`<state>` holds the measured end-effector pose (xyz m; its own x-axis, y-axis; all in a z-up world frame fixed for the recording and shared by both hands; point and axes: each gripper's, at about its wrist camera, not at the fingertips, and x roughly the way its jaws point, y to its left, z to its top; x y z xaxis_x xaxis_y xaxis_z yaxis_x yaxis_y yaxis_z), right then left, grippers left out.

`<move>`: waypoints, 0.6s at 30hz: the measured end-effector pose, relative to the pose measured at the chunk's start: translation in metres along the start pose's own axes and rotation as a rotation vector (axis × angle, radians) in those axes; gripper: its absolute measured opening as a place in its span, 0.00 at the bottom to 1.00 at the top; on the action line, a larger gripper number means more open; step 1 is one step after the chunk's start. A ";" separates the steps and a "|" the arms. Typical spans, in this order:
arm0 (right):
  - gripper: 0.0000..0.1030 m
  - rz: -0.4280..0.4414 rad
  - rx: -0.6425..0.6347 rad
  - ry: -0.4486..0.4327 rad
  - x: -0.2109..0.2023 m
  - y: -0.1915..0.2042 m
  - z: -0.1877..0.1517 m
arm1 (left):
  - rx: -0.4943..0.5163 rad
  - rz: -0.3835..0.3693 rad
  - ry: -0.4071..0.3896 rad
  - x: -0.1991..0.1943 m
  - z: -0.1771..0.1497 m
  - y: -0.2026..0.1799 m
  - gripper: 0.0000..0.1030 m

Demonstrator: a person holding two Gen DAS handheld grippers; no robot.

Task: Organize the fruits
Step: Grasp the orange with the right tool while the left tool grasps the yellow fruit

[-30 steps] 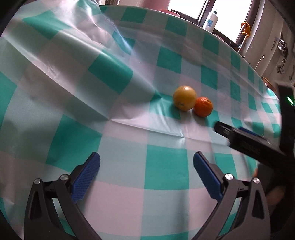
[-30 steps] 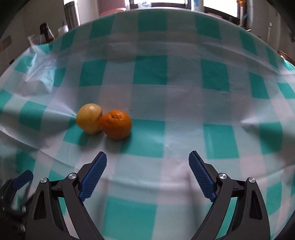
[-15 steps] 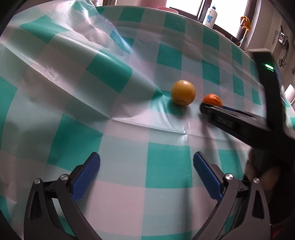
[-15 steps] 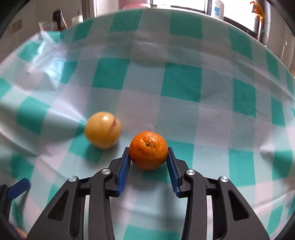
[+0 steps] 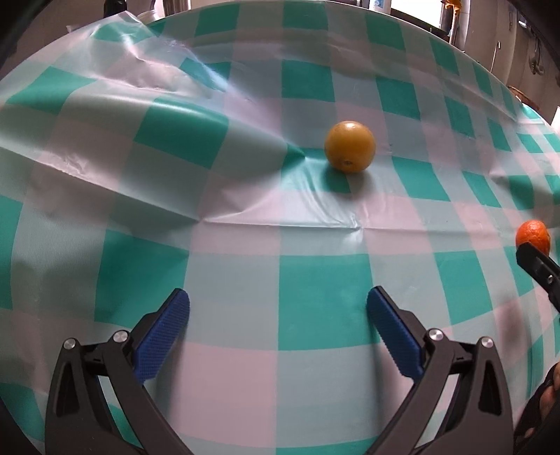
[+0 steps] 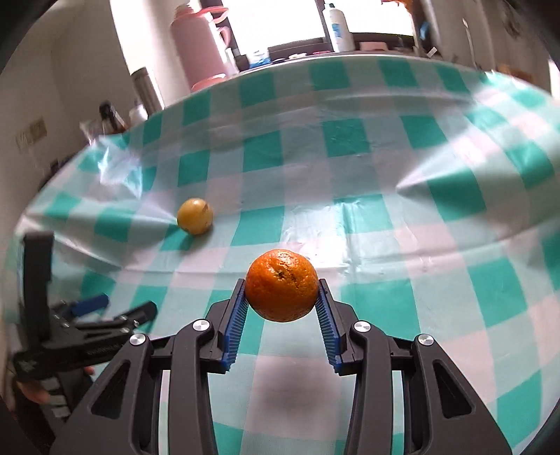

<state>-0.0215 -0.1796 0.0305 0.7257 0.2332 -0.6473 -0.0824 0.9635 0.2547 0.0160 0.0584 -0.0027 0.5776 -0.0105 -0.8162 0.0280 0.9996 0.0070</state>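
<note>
My right gripper (image 6: 281, 290) is shut on an orange mandarin (image 6: 281, 285) and holds it above the tablecloth; the mandarin also shows at the right edge of the left wrist view (image 5: 532, 236). A yellow round fruit (image 5: 350, 146) lies on the cloth, ahead of my left gripper (image 5: 278, 308), which is open and empty. In the right wrist view the yellow fruit (image 6: 195, 220) lies to the far left, and the left gripper (image 6: 115, 308) shows at lower left.
The table carries a teal and white checked plastic cloth (image 5: 315, 280) with raised folds at the far left (image 5: 168, 87). A pink thermos (image 6: 201, 52), a white bottle (image 6: 337, 28) and small items stand beyond the far edge by the window.
My right gripper closed on the mandarin, lifted it and carried it back and to the right, away from the yellow fruit. My left gripper stayed open and shifted slightly.
</note>
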 end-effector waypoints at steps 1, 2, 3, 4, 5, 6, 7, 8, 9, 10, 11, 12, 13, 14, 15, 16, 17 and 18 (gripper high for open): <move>0.38 0.016 0.020 0.000 0.000 -0.003 0.000 | 0.000 -0.001 0.000 0.000 0.000 0.000 0.98; 0.38 0.027 0.033 0.002 0.001 -0.005 0.000 | 0.000 0.000 0.000 0.000 0.000 0.000 0.98; 0.38 0.039 0.047 0.004 0.004 -0.005 0.000 | 0.000 0.001 0.000 0.000 0.000 0.000 0.98; 0.38 0.055 0.069 0.004 0.005 -0.009 0.001 | 0.000 0.002 0.000 0.001 0.000 0.000 0.99; 0.38 0.069 0.089 0.002 0.006 -0.012 0.000 | 0.000 0.002 0.000 0.000 0.000 0.000 0.99; 0.38 0.086 0.111 0.000 0.005 -0.016 0.000 | 0.000 0.004 0.000 0.000 0.001 0.000 0.99; 0.38 0.107 0.139 -0.005 0.004 -0.021 -0.001 | 0.000 0.004 0.000 0.000 0.001 0.000 0.99; 0.38 0.119 0.154 -0.009 0.004 -0.025 -0.001 | -0.001 0.005 0.000 0.001 0.001 0.000 0.99; 0.38 0.128 0.163 -0.015 0.003 -0.026 -0.001 | -0.001 0.004 0.000 0.001 0.001 0.000 0.99; 0.38 0.140 0.162 -0.020 0.003 -0.026 -0.001 | -0.002 0.006 0.000 0.001 0.002 0.000 0.99; 0.38 0.146 0.159 -0.019 0.003 -0.025 0.000 | -0.003 0.009 0.001 0.001 0.003 -0.001 0.99; 0.39 0.149 0.156 -0.016 0.003 -0.024 0.000 | -0.006 0.012 0.002 0.001 0.003 -0.001 0.99; 0.39 0.152 0.156 -0.012 0.004 -0.024 0.000 | -0.011 0.018 0.008 0.002 0.005 -0.002 0.99; 0.39 0.156 0.157 -0.010 0.005 -0.024 0.000 | -0.014 0.020 0.014 0.002 0.005 -0.003 0.99; 0.39 0.159 0.157 -0.010 0.005 -0.024 0.000 | -0.022 0.025 0.025 0.003 0.007 -0.004 0.99; 0.39 0.162 0.158 -0.010 0.005 -0.024 0.000 | -0.025 0.026 0.032 0.004 0.009 -0.005 0.99; 0.39 0.166 0.157 -0.010 0.005 -0.024 0.000 | -0.025 0.023 0.039 0.007 0.014 -0.008 0.99; 0.39 0.168 0.157 -0.009 0.005 -0.023 0.000 | -0.023 0.021 0.043 0.009 0.018 -0.011 0.99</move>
<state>-0.0162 -0.2011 0.0212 0.7170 0.3870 -0.5798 -0.0962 0.8787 0.4677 0.0360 0.0471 0.0000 0.5420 0.0114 -0.8403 -0.0026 0.9999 0.0118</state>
